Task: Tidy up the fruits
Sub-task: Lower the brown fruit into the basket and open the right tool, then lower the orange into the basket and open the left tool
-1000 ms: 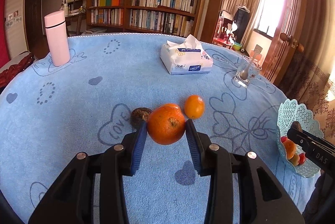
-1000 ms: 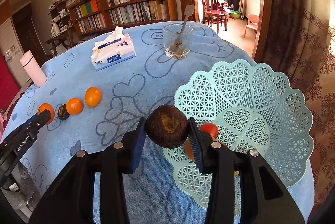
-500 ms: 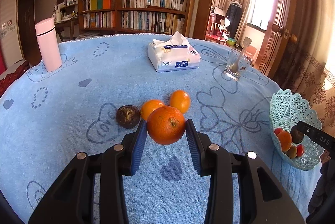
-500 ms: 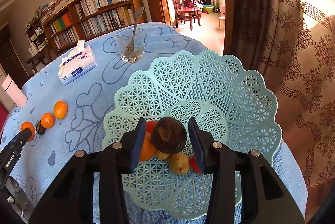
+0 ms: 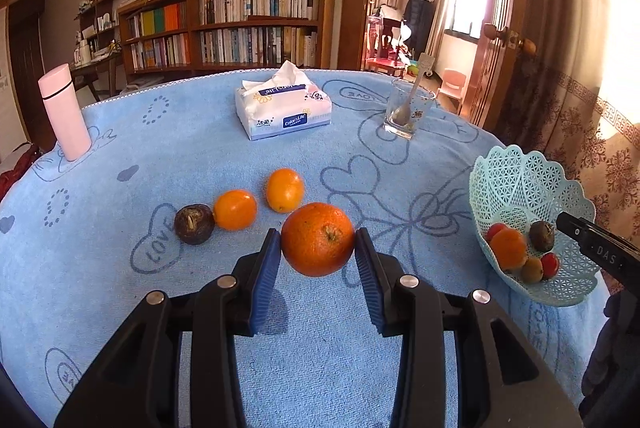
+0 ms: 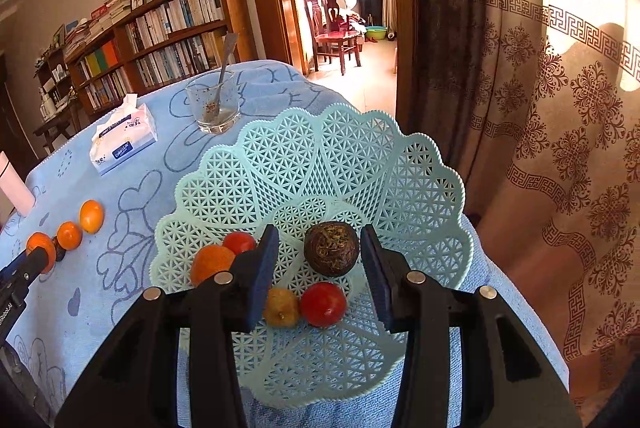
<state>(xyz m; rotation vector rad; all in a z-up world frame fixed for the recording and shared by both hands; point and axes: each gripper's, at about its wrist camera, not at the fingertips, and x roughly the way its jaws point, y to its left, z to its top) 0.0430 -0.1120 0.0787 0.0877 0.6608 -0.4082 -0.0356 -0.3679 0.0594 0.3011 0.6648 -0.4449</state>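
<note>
My left gripper (image 5: 317, 260) is shut on a large orange (image 5: 317, 239), held above the blue tablecloth. Two small oranges (image 5: 235, 209) (image 5: 285, 189) and a dark brown fruit (image 5: 193, 224) lie on the cloth just beyond it. My right gripper (image 6: 319, 264) is open over the light green lattice basket (image 6: 360, 163). A dark brown fruit (image 6: 331, 248) rests in the basket between its jaws, not touching them. The basket also holds an orange (image 6: 211, 263), two red fruits (image 6: 322, 304) (image 6: 239, 242) and a small yellow fruit (image 6: 281, 312). The basket also shows in the left wrist view (image 5: 520, 179).
A tissue pack (image 5: 283, 107), a glass with a spoon (image 5: 407, 111) and a pink bottle (image 5: 65, 113) stand at the far side of the table. A patterned curtain (image 6: 560, 131) hangs just right of the basket, at the table's right edge.
My right gripper moved over the basket, opened and let go of the dark brown fruit, which now rests inside. My left gripper lifted and drew back with the large orange.
</note>
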